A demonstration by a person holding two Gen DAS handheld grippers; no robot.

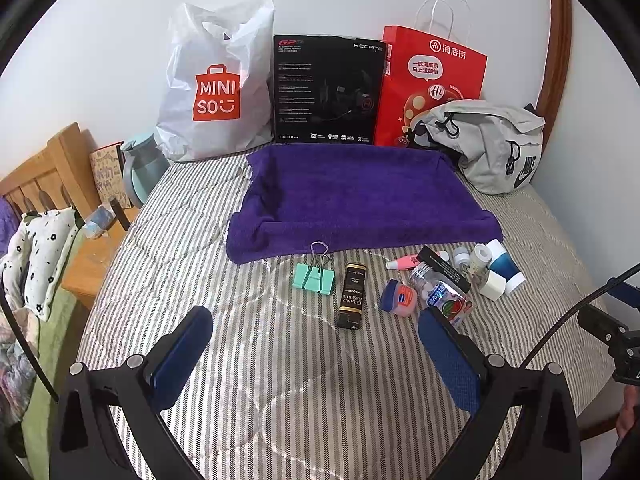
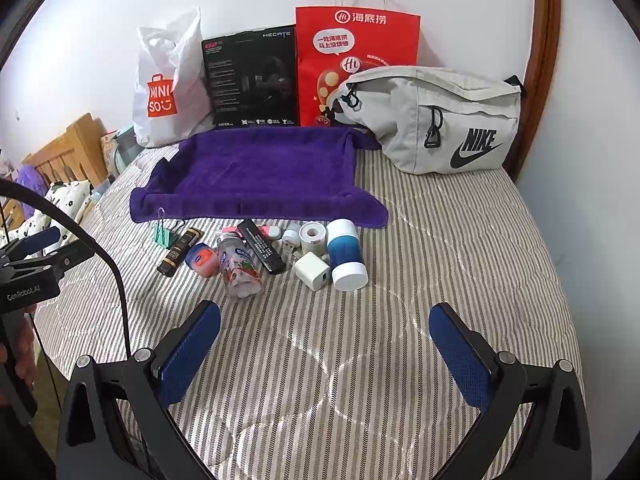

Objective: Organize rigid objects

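My left tongs point(image 1: 316, 352) and right tongs point(image 2: 324, 344) gape wide, holding nothing; bare striped bed point(image 2: 460, 248) lies below; purple towel point(image 2: 260, 172) edge sits beyond the small things

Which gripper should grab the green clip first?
Probably the left gripper. The green clip lies just ahead of its open fingers, at the left end of the row. From the right gripper, also open, the clip sits far left.
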